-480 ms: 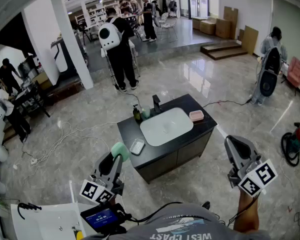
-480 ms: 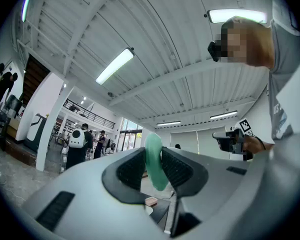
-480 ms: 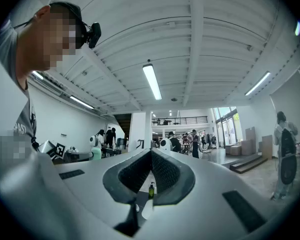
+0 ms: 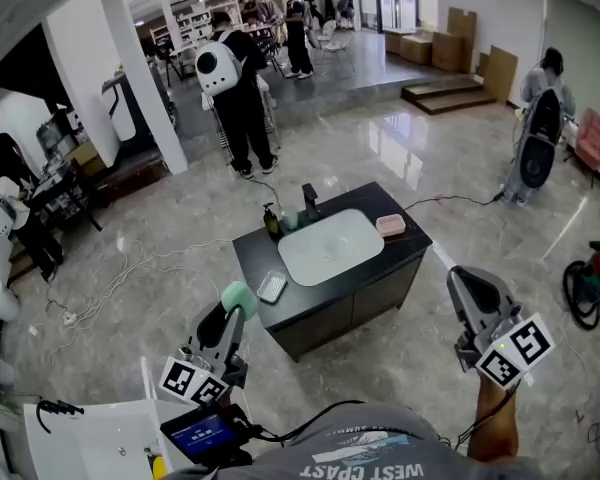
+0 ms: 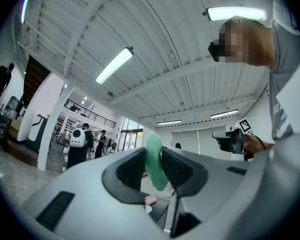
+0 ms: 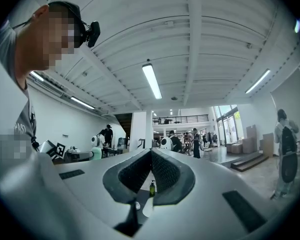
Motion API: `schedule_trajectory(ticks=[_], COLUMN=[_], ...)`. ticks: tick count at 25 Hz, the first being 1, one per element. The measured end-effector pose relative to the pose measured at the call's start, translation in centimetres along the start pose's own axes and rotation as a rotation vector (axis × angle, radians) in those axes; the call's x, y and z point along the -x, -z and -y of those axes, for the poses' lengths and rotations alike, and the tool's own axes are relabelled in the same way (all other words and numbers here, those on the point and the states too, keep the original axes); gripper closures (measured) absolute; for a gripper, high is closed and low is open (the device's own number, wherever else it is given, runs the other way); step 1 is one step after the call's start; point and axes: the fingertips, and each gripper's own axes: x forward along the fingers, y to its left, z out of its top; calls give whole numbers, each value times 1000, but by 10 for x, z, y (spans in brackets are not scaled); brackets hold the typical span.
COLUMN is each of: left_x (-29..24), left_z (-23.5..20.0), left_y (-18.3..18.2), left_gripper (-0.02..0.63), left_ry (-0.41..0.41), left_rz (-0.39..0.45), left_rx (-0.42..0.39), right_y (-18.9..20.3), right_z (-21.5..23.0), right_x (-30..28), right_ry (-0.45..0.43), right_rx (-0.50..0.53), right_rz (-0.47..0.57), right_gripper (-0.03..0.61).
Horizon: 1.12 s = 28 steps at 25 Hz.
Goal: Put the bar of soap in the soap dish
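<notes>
One step looks done: the left tongs [image 4: 233, 311] are clenched on the green bar of soap [image 5: 154, 161], held well short of the tabletop [image 4: 405, 246]. The right tongs [image 4: 472, 284] are closed and empty. Remaining: reach the soap dish [image 4: 391, 227] (probably the pink tray) and release.

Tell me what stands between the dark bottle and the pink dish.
A small greenish thing, the black tap and the white basin, per the head view.
</notes>
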Motion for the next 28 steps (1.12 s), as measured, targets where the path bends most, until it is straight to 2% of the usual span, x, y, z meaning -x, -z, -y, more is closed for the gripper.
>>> schedule_trajectory(ticks=[7, 21, 25, 28], left_x=[-17, -113, -136, -164], left_z=[30, 128, 160, 185], left_y=[6, 10, 10, 16], left_gripper=[505, 505, 505, 505], left_ry=[-14, -39, -29, -24], left_rz=[-33, -28, -43, -49], left_rx=[-17, -52, -53, -52], right_y=[-3, -9, -16, -20], right_z=[31, 129, 154, 189], right_x=[20, 67, 90, 110], right_ry=[-15, -130, -144, -139], right_rx=[-23, -85, -106, -121], right_rz=[1, 32, 28, 29], right_gripper=[571, 570, 570, 569])
